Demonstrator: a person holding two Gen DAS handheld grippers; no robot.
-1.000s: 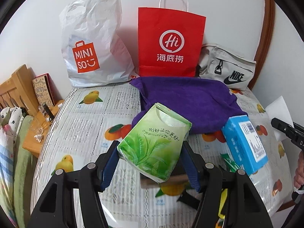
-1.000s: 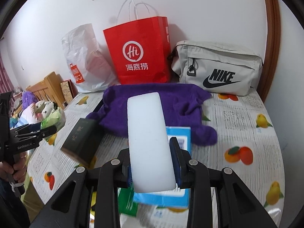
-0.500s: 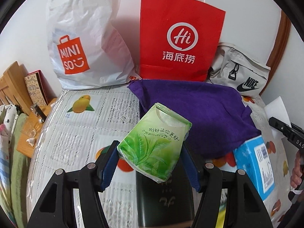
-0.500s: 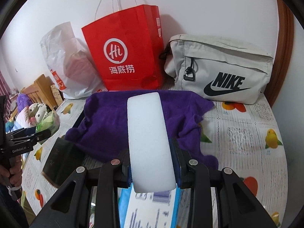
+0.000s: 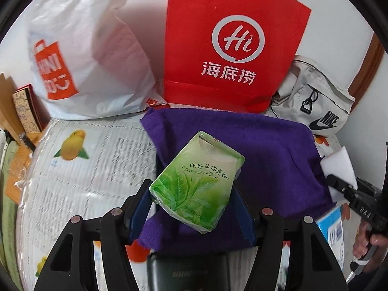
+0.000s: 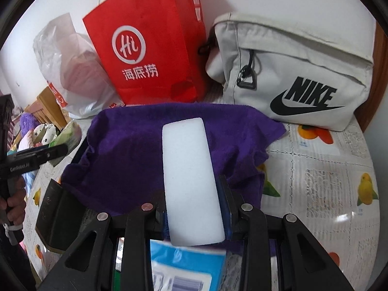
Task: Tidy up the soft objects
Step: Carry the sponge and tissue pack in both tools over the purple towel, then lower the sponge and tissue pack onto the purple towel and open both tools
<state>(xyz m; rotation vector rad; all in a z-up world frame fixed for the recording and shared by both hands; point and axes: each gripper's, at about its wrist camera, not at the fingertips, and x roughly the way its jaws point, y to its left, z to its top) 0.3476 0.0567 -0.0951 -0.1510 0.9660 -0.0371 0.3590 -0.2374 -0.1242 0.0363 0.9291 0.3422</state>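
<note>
Tissue pack (image 5: pixel 197 181) and sponge (image 6: pixel 191 181) between jaws

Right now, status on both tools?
Left tool shut on green tissue pack. Right tool shut on white sponge. Both above purple towel.

You are facing a plain white wall (image 5: pixel 339 4), lit evenly and softly. A brown wooden door frame (image 6: pixel 382 55) runs up the wall's right edge. Below the wall sits a table under a fruit-print cloth (image 6: pixel 327 169). Left of the table stands light wooden furniture (image 5: pixel 6 101), with bedding and plush toys (image 6: pixel 36 131) beside it.
</note>
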